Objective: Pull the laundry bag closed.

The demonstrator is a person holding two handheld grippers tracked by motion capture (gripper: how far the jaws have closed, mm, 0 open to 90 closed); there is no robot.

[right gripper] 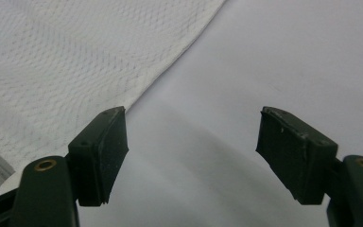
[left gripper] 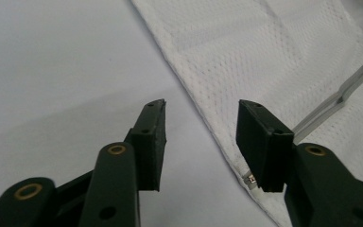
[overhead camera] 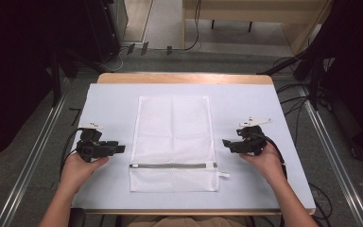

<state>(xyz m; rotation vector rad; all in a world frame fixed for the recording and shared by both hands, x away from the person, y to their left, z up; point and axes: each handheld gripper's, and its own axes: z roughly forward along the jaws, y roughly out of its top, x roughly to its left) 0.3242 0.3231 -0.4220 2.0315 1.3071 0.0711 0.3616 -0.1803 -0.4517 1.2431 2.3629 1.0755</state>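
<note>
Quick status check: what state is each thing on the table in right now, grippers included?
Mesh laundry bag: lying flat on the table, untouched.
Zipper: closed, pull tab at the bag's right end.
Left gripper: open, empty, just left of the bag.
Right gripper: open, empty, just right of the bag.
Table cover: spread flat.

**Mesh cloth bag on a matt covered table**

A white laundry bag of fine mesh cloth, dimpled with tiny holes and faintly creased, lies on a smooth, matt, pale bluish table cover. Its zipper looks like a grey, slightly glossy strip. A light wooden table edge shows at the far side. The left gripper and right gripper have matt black plastic jaws with rubbery pads and small brass-coloured metal rivets.
</note>
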